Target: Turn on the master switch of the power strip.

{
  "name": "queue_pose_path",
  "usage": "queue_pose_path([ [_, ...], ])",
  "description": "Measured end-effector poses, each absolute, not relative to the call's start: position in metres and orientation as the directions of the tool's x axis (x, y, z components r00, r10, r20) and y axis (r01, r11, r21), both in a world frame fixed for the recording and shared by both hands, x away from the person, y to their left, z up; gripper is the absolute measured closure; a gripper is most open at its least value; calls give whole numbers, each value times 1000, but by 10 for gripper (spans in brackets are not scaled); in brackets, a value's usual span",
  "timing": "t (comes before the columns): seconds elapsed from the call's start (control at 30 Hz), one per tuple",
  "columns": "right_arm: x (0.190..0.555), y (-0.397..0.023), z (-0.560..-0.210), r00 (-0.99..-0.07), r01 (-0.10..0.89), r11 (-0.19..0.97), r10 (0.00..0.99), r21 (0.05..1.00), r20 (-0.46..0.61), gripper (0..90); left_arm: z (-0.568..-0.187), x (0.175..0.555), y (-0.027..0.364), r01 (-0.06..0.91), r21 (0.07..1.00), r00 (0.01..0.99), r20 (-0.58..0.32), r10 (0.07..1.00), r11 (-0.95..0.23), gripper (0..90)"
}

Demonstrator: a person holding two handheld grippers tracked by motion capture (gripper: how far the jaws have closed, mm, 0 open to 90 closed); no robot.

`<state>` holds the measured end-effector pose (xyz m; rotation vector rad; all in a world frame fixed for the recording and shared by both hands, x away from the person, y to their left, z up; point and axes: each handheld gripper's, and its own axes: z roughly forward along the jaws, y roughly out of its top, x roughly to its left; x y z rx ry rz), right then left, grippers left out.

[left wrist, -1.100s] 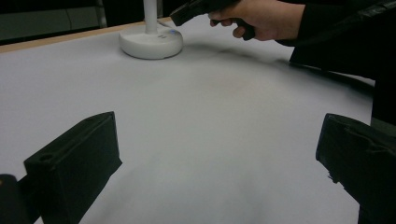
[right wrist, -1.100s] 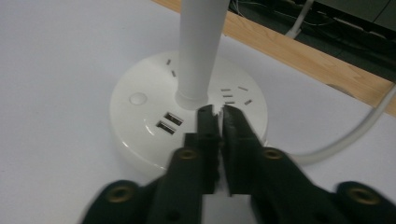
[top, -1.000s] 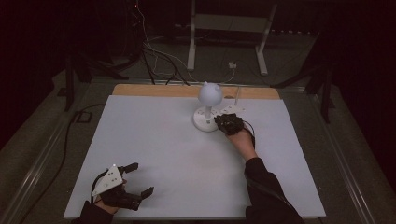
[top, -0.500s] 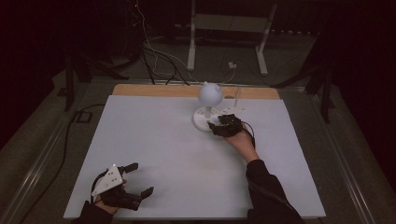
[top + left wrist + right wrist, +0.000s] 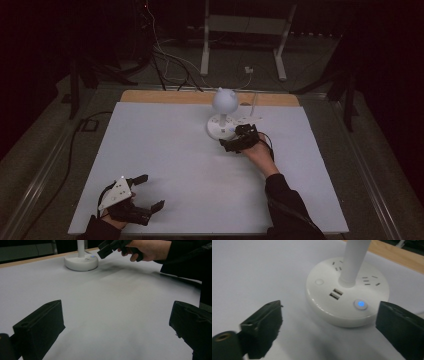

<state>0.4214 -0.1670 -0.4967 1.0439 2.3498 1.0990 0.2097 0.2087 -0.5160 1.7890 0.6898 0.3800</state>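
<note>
Your right tongs gape just beside the lamp; grip its stiff, slippery stem, since the base looks heavy.

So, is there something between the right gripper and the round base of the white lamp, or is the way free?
Nothing visible stands in the way. In the right gripper view the open right gripper faces the lamp base directly, with bare white table between them. The left gripper sits far off, near the table's front edge.
</note>
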Motion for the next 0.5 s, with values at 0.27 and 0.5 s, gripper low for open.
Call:
queue_pose_path([
  [0.27, 417, -168, -491, -694, 471, 432, 719, 769, 21, 0, -516, 210, 209, 264, 943, 777, -82, 624, -204, 2],
  [0.5, 410, -176, -490, -703, 458, 426, 710, 780, 25, 0, -516, 209, 209, 263, 943, 778, -82, 623, -204, 1],
])
